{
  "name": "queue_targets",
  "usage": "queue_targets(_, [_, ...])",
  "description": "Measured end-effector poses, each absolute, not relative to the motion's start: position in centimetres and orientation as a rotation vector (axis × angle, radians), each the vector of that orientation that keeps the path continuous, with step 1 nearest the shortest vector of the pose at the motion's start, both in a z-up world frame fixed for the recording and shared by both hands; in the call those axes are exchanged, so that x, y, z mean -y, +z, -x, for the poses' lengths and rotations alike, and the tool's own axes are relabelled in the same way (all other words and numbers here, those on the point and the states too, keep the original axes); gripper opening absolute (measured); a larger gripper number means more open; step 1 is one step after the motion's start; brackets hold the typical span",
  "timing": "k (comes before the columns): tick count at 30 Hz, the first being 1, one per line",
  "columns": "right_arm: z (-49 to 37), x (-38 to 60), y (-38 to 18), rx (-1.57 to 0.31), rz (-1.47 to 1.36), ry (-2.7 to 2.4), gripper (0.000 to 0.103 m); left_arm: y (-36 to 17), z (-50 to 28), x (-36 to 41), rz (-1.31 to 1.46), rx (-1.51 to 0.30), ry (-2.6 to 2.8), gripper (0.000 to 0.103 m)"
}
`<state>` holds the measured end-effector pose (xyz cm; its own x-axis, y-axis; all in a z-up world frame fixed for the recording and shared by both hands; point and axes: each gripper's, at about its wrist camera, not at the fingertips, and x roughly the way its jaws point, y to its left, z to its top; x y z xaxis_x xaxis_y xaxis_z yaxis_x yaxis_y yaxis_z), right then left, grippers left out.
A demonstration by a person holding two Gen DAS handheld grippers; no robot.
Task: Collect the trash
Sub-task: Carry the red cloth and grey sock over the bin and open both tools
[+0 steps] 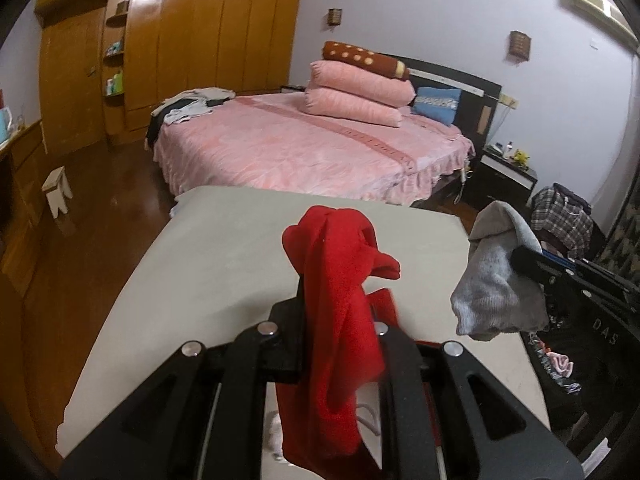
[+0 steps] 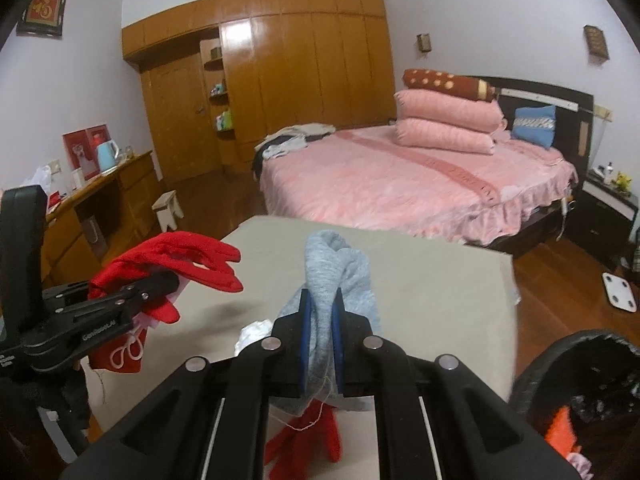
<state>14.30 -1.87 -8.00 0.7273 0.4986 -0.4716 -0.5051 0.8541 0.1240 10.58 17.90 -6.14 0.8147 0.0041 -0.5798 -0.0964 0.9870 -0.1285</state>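
Observation:
My left gripper (image 1: 340,300) is shut on a red cloth (image 1: 340,280) and holds it above the beige table (image 1: 224,256). The same red cloth (image 2: 180,256) and left gripper (image 2: 168,280) show at the left in the right wrist view. My right gripper (image 2: 320,300) is shut on a grey sock (image 2: 336,272) above the table (image 2: 440,288). The grey sock (image 1: 492,280) also hangs from the right gripper (image 1: 520,260) at the right in the left wrist view. Another red item (image 2: 304,440) and a white crumpled piece (image 2: 252,332) lie on the table below.
A black bin (image 2: 560,364) holding scraps stands at the table's right. A pink bed (image 2: 400,184) lies beyond the table. A wooden wardrobe (image 2: 300,72), a desk (image 2: 100,200), a small stool (image 2: 168,208) and a white scale (image 2: 620,292) on the floor surround it.

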Motion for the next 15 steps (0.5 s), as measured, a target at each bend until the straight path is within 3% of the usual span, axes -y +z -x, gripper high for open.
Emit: queue_targets(15, [-13.8,11.0,-6.1,-0.460,-0.056,0.398,0.010,-5.2,-12.4,-9.5,0.103,-0.607,-0.110,0.012])
